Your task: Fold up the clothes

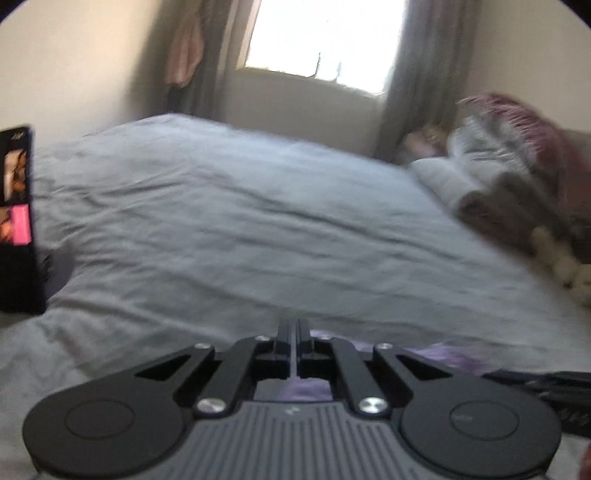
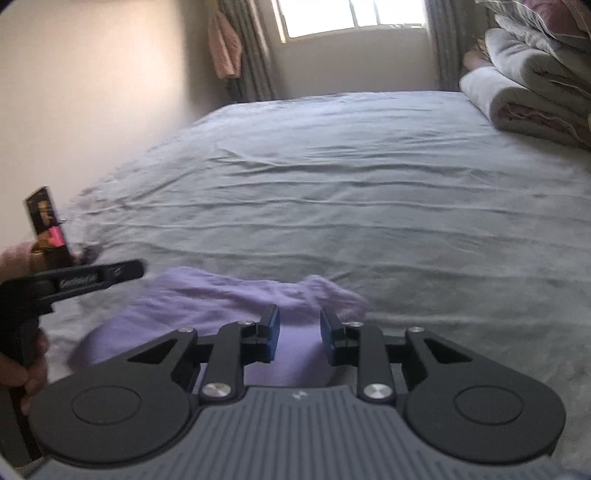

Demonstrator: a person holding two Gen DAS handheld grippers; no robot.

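Where the grey bed spreads wide toward the window, leaves broad wrinkled open sheet ahead, bounded at the right edge by stacked folded blankets. Lies crumpled at the near edge, a purple garment, just beneath the right hand-held gripper, fingers parted, empty. Presses together, the left hand-held gripper; whether pinching purple cloth, cannot tell.

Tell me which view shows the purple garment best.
The right wrist view: the purple garment lies in plain sight on the bed, under the open right gripper. The left wrist view shows only blurred slivers around the shut left gripper.
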